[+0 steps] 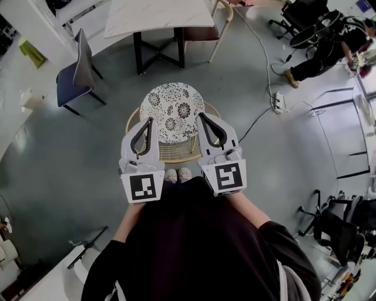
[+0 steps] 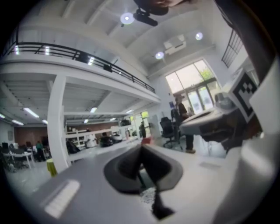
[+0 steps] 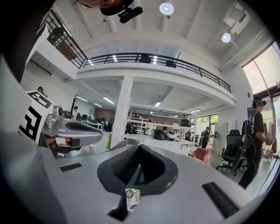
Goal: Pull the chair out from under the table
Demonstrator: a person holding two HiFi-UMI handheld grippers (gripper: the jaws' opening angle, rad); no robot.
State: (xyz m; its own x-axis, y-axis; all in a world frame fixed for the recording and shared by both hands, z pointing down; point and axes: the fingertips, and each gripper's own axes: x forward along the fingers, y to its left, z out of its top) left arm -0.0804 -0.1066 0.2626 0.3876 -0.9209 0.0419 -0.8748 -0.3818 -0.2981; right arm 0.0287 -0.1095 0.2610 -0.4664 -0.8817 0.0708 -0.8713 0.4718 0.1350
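Observation:
The chair (image 1: 172, 109), with a round black-and-white flowered seat on a golden wire frame, stands on the grey floor just in front of my feet, apart from the white-topped table (image 1: 158, 14) beyond it. Both grippers hang side by side over the chair and touch nothing. My left gripper (image 1: 150, 121) is above the seat's left edge with its jaws shut and empty. My right gripper (image 1: 201, 116) is above the seat's right edge, also shut and empty. In the left gripper view the left gripper (image 2: 141, 148) points level into the hall; so does the right gripper (image 3: 139, 148) in its view.
A dark blue chair (image 1: 76, 73) stands left of the table and a light wooden chair (image 1: 218, 23) at its right corner. A power strip (image 1: 278, 103) and cable lie on the floor to the right. A person (image 1: 329, 47) sits far right; office chairs (image 1: 341, 226) stand lower right.

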